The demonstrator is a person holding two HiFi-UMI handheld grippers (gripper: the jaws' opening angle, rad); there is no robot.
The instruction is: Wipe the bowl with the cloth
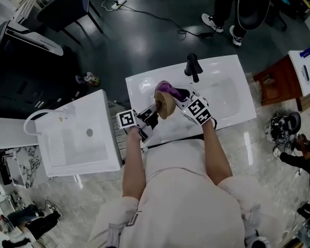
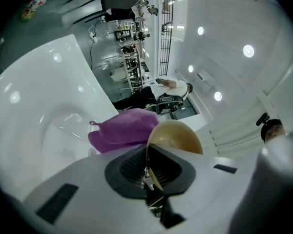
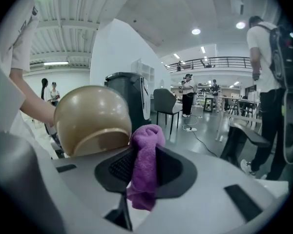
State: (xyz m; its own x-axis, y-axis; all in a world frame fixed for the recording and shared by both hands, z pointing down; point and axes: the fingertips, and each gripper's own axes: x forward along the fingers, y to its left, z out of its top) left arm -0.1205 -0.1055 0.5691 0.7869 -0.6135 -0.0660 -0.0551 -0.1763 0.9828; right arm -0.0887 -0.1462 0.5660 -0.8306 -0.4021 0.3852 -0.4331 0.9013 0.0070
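Bowl held on edge above the sink, cloth at its back.
The left gripper (image 2: 149,173) is clamped on the rim of the bowl (image 2: 178,136), tipping it sideways over the sink (image 1: 225,84), probably to expose its outside. The right gripper (image 3: 144,172) pinches the purple cloth (image 3: 145,162) just beside that rounded outside, seemingly ready to rub.

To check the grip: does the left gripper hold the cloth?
No, the left gripper clamps the bowl; the cloth sits in the right gripper.
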